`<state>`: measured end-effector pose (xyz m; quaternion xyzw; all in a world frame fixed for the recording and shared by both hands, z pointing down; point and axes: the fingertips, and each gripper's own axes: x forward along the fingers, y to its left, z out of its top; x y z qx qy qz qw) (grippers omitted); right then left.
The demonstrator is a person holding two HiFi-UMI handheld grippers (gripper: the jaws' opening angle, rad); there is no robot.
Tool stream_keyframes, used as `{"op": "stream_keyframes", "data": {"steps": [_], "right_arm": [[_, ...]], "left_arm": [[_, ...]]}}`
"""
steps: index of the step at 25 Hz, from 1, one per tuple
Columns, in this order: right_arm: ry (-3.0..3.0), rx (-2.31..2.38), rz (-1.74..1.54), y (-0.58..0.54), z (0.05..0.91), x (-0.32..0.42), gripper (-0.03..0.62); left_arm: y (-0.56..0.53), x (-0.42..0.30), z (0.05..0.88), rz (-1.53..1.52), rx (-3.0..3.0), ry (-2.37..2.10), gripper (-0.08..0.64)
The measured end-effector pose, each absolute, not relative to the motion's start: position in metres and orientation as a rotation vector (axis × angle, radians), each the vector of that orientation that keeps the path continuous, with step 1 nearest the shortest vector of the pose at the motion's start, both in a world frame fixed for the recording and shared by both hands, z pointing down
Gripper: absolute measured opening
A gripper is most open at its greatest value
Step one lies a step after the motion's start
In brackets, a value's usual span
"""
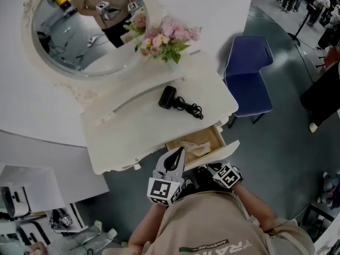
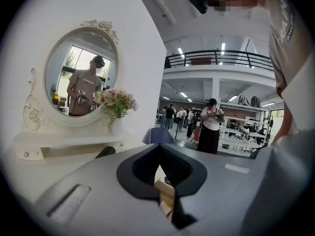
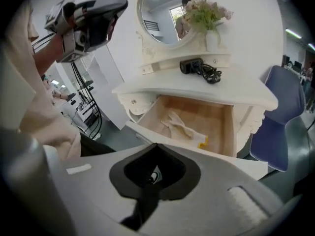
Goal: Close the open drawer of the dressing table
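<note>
- Dressing table (image 1: 138, 137): white, smooth top with a curved, scalloped front edge. Carved scrollwork frames the oval mirror (image 1: 79, 47) at 11 o'clock in the head view.
- Drawer (image 3: 219, 119): open, pulled out from under the top at the table's 5 o'clock corner in the head view. Its inside is pale bare wood and its front panel is white.
- In the drawer lies a crumpled cream cloth (image 3: 181, 124), limp and soft, with a small yellow piece at its 4 o'clock end.
- On the top: a black hair dryer (image 1: 168, 97), matt and stubby, with its cord (image 1: 191, 109) coiled loosely at its 4 o'clock side. Pink and white flowers (image 1: 164, 39) stand at 12 o'clock from the dryer, against the mirror's rim.
- Your left gripper (image 1: 178, 153): grey jaws pressed together at the tips with nothing between them. It is held just in front of the table edge, at 9 o'clock from the drawer.
- Your right gripper (image 3: 156, 145): jaws clenched tip to tip and empty. It is low, just before the drawer's front panel; contact cannot be told.
- A blue chair (image 1: 247, 78) with a smooth moulded seat stands at 3 o'clock from the table.
</note>
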<state>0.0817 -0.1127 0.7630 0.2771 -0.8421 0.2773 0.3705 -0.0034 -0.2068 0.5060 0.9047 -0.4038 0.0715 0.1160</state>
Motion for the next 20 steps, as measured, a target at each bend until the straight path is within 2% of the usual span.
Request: {"op": "stream_keyframes", "data": {"steps": [9,20], "right_arm": [[-1.951,0.588,0.936,-0.104,0.833,0.097,0.003],[-1.911,0.692,1.045,-0.130,0.837,0.089,0.003]], "left_arm": [[-0.227,0.009,0.509,0.237,2.590,-1.249,0.017],[-0.236,-0.017,0.515,0.242,2.545,-1.285,0.017]]}}
